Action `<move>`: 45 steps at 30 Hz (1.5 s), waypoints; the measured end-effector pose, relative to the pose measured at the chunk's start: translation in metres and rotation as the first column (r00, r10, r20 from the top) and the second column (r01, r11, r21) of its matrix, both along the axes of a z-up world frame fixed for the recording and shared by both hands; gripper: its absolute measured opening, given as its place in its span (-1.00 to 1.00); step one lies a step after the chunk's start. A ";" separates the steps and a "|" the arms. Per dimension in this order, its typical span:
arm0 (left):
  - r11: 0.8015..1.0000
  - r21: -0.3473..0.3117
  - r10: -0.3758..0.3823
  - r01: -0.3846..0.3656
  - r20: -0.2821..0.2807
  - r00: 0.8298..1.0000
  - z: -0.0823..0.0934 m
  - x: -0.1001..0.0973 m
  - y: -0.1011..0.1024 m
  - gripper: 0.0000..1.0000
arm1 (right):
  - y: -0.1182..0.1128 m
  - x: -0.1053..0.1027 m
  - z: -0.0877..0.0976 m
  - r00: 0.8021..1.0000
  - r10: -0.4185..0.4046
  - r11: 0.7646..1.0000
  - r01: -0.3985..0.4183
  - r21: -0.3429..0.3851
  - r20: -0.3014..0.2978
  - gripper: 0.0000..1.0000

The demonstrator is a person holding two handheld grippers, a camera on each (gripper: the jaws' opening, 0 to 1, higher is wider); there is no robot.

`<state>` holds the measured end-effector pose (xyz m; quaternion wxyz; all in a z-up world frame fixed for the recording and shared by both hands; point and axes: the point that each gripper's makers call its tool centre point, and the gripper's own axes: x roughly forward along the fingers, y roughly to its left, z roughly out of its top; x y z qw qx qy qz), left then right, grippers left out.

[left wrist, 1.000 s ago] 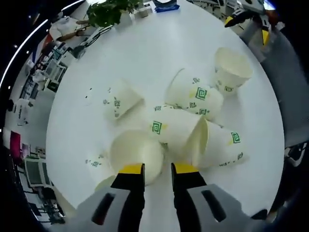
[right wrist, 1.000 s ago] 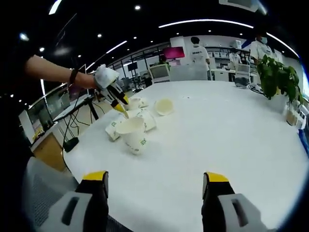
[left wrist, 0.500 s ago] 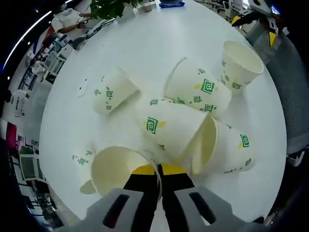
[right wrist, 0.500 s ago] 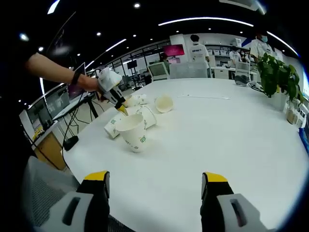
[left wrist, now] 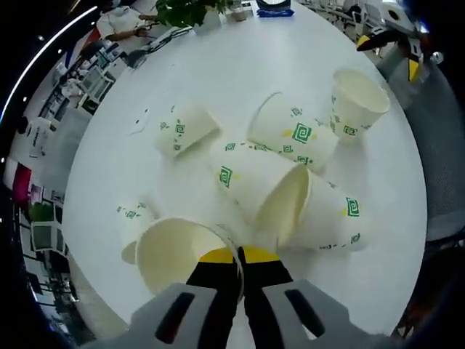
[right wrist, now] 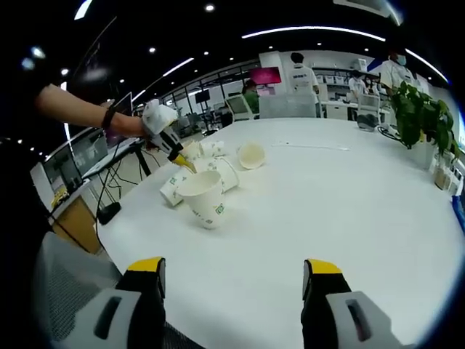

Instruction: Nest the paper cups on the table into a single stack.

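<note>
Several white paper cups with green square marks lie on the round white table (left wrist: 240, 65). My left gripper (left wrist: 240, 256) is shut on the rim of one cup (left wrist: 178, 254), whose mouth faces the camera. Just beyond lie two cups (left wrist: 254, 182) (left wrist: 316, 211) on their sides, touching. Further off are a third lying cup (left wrist: 294, 134), a small one (left wrist: 185, 127) to the left and an upright one (left wrist: 356, 102) at the right. In the right gripper view, a gloved hand holds the left gripper (right wrist: 180, 161) with its cup (right wrist: 205, 198) tilted. My right gripper (right wrist: 234, 267) is open above bare table, far from the cups.
A potted plant (right wrist: 421, 116) stands at the table's far right edge, and shows at the top as a plant (left wrist: 189, 11) in the left gripper view. A grey chair (left wrist: 439, 145) sits beside the table. People stand at desks in the background (right wrist: 301, 76).
My left gripper has shut on the near cup's rim and now holds it tilted. The right gripper has stayed open and barely moved.
</note>
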<state>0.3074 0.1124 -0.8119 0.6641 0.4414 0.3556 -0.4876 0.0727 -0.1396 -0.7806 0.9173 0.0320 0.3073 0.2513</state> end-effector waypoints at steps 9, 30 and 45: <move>0.999 -0.022 0.036 -0.036 0.017 0.999 0.017 -0.008 0.009 -1.00 | 0.002 0.000 0.003 1.000 0.014 1.000 -0.014 -0.003 0.017 0.57; 1.000 0.019 -0.024 0.024 0.037 0.999 0.055 -0.049 0.016 -1.00 | 0.009 -0.001 0.007 0.998 0.050 0.999 -0.050 -0.002 0.043 0.57; 0.987 -0.018 -0.159 0.160 0.055 0.986 0.087 -0.096 -0.060 -1.00 | 0.015 -0.003 0.009 0.996 0.076 0.997 -0.076 0.001 0.053 0.57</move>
